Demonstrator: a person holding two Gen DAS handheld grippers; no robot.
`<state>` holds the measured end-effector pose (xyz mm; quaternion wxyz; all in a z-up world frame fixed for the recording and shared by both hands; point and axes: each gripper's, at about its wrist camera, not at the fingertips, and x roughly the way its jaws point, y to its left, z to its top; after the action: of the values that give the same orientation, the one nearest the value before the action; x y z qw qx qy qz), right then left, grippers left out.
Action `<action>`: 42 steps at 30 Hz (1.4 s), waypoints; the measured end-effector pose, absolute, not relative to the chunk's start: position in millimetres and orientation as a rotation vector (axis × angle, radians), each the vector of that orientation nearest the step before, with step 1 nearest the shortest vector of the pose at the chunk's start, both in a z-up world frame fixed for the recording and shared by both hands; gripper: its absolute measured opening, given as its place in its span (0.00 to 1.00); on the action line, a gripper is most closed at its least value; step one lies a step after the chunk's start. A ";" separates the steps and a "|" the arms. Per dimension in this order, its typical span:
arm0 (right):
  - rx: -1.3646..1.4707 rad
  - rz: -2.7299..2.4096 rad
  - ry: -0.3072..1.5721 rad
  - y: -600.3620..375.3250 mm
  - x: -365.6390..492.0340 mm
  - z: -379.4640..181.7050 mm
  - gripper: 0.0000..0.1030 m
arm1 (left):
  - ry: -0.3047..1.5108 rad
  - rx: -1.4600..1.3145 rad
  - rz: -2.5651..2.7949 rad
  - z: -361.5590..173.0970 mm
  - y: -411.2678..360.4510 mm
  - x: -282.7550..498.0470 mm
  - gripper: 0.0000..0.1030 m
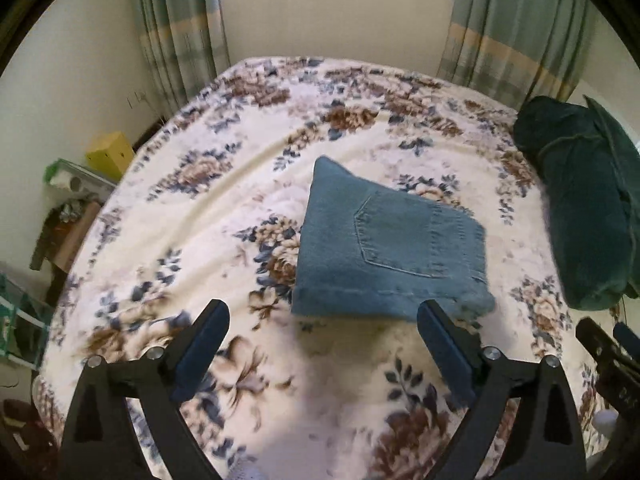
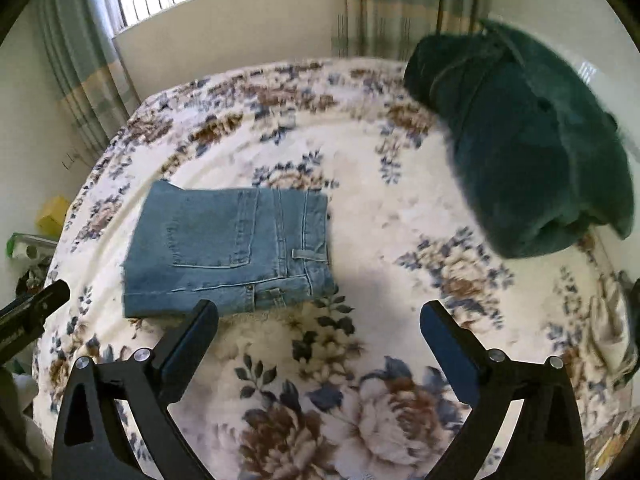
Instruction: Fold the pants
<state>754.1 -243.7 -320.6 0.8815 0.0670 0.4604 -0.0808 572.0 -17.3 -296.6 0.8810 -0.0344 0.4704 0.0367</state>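
Observation:
The blue denim pants lie folded into a compact rectangle on the floral bed cover, back pocket up. My left gripper is open and empty, held just in front of the near edge of the pants. In the right wrist view the folded pants lie left of centre, and my right gripper is open and empty, held above the floral bed cover to the right of their near edge. Neither gripper touches the fabric.
A dark green folded blanket lies at the bed's right side, also large in the right wrist view. A yellow box and clutter stand beside the bed on the left. Curtains and a window wall lie beyond the far edge.

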 end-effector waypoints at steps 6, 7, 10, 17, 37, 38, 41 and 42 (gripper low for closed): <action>0.106 -0.121 0.885 -256.3 659.2 -215.5 1.00 | 0.901 -0.024 0.077 -223.2 -36.9 503.8 0.93; 0.100 -0.114 0.873 -259.7 648.2 -201.4 1.00 | 0.887 -0.019 0.071 -212.5 -39.9 493.4 0.93; 0.090 -0.086 0.834 -266.0 609.3 -159.2 1.00 | 0.853 -0.008 0.067 -178.5 -47.2 457.4 0.93; 0.072 -0.029 0.731 -282.4 507.2 -74.2 1.00 | 0.787 -0.009 0.069 -109.4 -58.4 373.9 0.93; 0.039 0.027 0.601 -291.4 264.0 74.3 1.00 | 0.666 -0.006 0.085 -9.6 -59.8 224.6 0.93; 0.038 0.029 0.597 -291.5 257.8 77.4 1.00 | 0.660 -0.006 0.087 -7.6 -58.5 220.5 0.93; 0.042 0.025 0.580 -292.2 241.9 85.3 1.00 | 0.658 -0.011 0.076 -5.0 -56.9 214.0 1.00; 0.041 0.020 0.576 -291.9 238.1 87.1 1.00 | 0.654 -0.013 0.076 -4.1 -56.0 212.0 1.00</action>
<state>238.1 -291.9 87.1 0.9586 0.0202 0.2838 0.0101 212.0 -56.0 -4.1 0.9462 -0.0064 0.3213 0.0375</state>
